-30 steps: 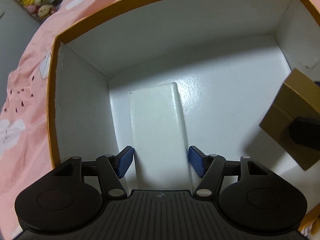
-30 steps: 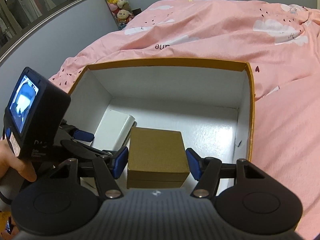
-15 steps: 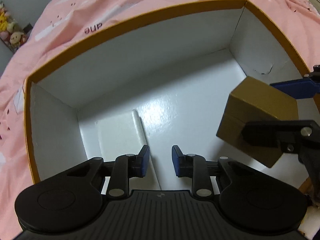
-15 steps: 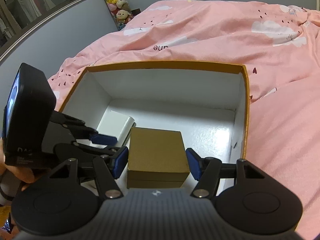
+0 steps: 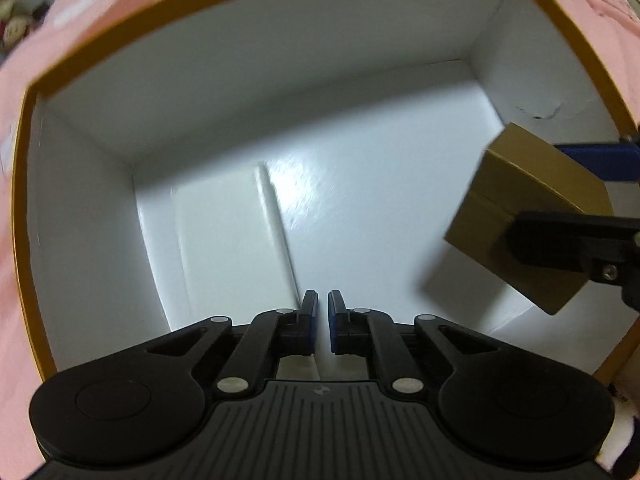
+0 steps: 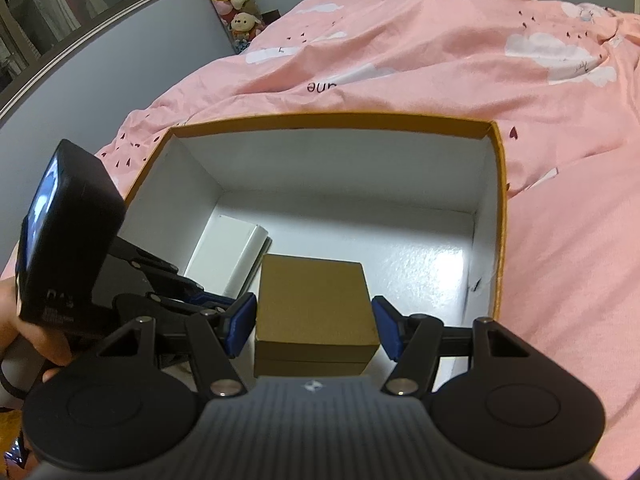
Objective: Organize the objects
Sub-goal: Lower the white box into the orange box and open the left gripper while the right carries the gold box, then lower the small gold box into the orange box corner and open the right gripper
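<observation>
Brown cardboard, a small box, is clamped between the right gripper fingers, held above the floor of the orange-rimmed carton on the bed. A white flat box lies against the carton's left wall. The left gripper above it is closed and empty. Next, I judge, the brown box gets lowered beside the white one and released.
</observation>
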`<state>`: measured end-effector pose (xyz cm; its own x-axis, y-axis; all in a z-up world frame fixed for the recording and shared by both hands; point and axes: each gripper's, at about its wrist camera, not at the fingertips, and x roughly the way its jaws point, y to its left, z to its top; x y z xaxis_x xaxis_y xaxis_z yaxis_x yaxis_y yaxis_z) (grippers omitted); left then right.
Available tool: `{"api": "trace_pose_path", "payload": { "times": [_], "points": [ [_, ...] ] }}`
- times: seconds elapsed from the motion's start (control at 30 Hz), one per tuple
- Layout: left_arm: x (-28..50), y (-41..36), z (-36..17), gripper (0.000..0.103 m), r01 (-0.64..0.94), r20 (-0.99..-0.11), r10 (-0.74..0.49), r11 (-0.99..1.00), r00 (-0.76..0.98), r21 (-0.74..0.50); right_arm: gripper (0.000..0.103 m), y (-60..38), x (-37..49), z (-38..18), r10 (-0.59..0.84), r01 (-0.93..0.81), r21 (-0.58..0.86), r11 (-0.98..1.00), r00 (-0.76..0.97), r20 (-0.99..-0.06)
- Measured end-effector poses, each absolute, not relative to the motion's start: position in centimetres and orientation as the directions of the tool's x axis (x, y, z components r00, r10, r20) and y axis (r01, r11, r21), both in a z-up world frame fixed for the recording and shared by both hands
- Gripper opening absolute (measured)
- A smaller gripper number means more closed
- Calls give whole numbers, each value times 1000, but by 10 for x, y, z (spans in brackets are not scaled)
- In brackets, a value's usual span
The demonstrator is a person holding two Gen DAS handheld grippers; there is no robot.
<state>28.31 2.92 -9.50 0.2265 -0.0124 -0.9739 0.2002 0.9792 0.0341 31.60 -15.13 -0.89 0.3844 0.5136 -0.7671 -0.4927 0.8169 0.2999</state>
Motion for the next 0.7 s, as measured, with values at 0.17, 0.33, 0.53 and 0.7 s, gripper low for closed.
{"api": "trace_pose_path", "payload": {
  "times": [0.17, 0.33, 0.53, 0.7],
  "points": [
    [279, 46, -102, 6, 139, -980, 12, 990, 197, 40, 64, -148, 321, -11, 522, -482, 326, 813, 357, -775],
    [280, 64, -104, 6, 15, -977, 1, 1000, 213, 4, 64, -138, 324, -6, 531, -485, 336, 808, 352, -770],
    [271, 70, -86, 11, 29, -954, -64, 998, 294, -58, 64, -123, 333, -3, 550, -472, 371, 800, 328, -768],
    [263, 89, -39, 12, 21, -887, -95, 995, 451, -95, 64, -108, 348, -2, 562, -425, 415, 805, 319, -763]
  ]
}}
